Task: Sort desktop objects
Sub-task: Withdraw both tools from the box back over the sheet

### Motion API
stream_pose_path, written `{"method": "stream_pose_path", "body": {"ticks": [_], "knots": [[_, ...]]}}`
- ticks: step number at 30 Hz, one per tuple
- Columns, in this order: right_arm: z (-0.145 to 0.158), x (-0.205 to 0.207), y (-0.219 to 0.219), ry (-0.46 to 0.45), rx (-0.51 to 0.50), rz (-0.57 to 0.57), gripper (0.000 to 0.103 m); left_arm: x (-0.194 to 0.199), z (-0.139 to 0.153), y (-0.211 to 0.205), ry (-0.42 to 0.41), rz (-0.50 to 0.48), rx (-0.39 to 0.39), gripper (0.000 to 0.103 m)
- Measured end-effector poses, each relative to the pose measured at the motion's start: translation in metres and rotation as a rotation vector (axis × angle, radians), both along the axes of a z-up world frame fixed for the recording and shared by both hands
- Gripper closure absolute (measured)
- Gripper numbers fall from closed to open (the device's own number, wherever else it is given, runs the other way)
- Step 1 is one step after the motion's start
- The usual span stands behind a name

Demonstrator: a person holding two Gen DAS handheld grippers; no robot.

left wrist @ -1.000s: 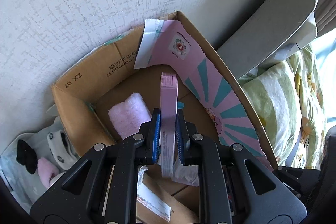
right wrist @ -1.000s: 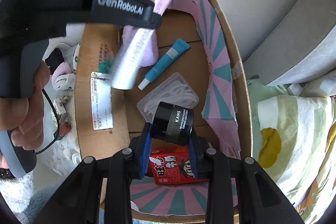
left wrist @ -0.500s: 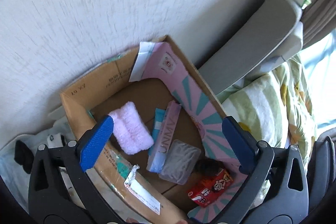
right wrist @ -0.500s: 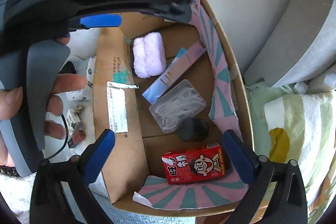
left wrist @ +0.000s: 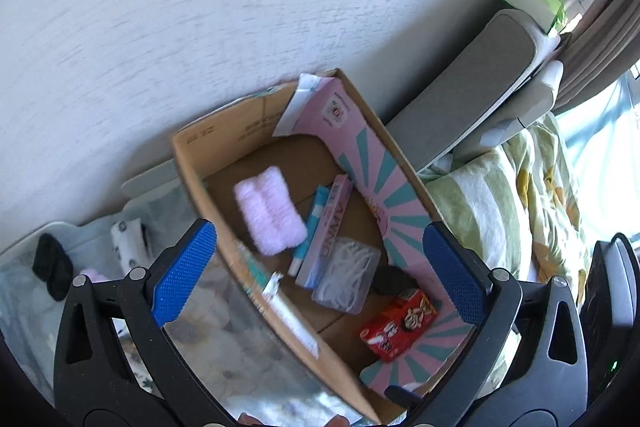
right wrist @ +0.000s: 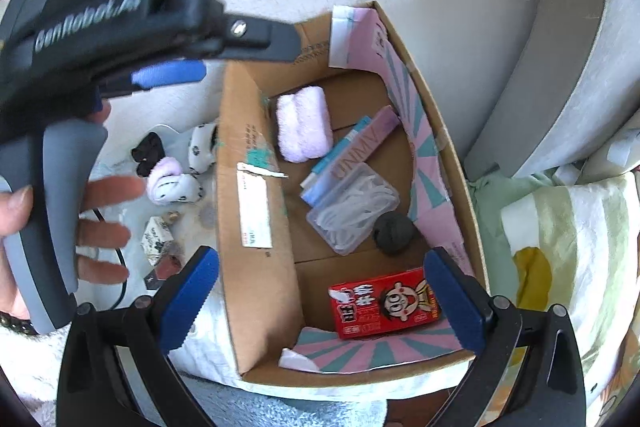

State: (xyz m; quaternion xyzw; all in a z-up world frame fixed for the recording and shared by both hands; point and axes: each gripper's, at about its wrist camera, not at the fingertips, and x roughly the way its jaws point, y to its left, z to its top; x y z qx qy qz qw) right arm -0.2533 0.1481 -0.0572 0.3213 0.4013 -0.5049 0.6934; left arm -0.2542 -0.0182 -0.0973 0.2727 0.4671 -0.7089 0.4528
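An open cardboard box (left wrist: 192,147) (right wrist: 256,131) with a pink and teal liner stands against the wall. Inside lie a fluffy pink cloth (left wrist: 268,211) (right wrist: 304,123), a teal tube (left wrist: 312,227) (right wrist: 340,147), a long pink UNMV box (left wrist: 328,239) (right wrist: 360,151), a clear case of white picks (left wrist: 348,275) (right wrist: 356,207), a black jar (left wrist: 392,277) (right wrist: 394,231) and a red drink carton (left wrist: 398,323) (right wrist: 384,303). My left gripper (left wrist: 318,275) hangs open above the box, holding nothing. My right gripper (right wrist: 320,297) is open and bare above the box's near end.
Left of the box, rolled socks (right wrist: 172,179), small trinkets and a black cable (right wrist: 120,267) lie on a white surface. A grey cushioned backrest (left wrist: 472,99) (right wrist: 560,47) leans on the wall at right, above striped bedding (left wrist: 500,207). A hand (right wrist: 100,219) holds the left gripper's handle.
Both grippers opened wide and drew up and back. The pink UNMV box left the left jaws and the black jar left the right jaws; both now lie in the box.
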Motion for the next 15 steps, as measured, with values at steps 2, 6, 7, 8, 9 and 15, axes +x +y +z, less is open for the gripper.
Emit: {"method": "stream_pose_path", "body": {"ticks": [2,6,7,8,9,15], "knots": [[0.0,0.003,0.001,-0.001,0.001,0.004,0.001,0.012,0.005,0.006,0.007,0.013,-0.003,0.0],[0.002,0.016,0.003,0.013,0.018,0.04,0.001,0.032,0.007,0.015,0.009,0.038,0.015,0.0],[0.004,0.021,0.003,0.016,0.03,0.054,0.001,0.039,0.005,0.017,-0.008,0.048,0.033,0.0],[0.005,0.024,0.004,0.018,0.032,0.066,0.001,0.044,0.003,0.018,-0.015,0.051,0.041,0.0],[0.008,0.029,0.005,0.016,0.027,0.082,0.001,0.05,0.001,0.02,-0.024,0.061,0.05,0.0],[0.015,0.058,0.01,0.033,0.0,0.155,0.001,0.107,-0.009,0.042,0.006,0.167,0.078,0.0]]}}
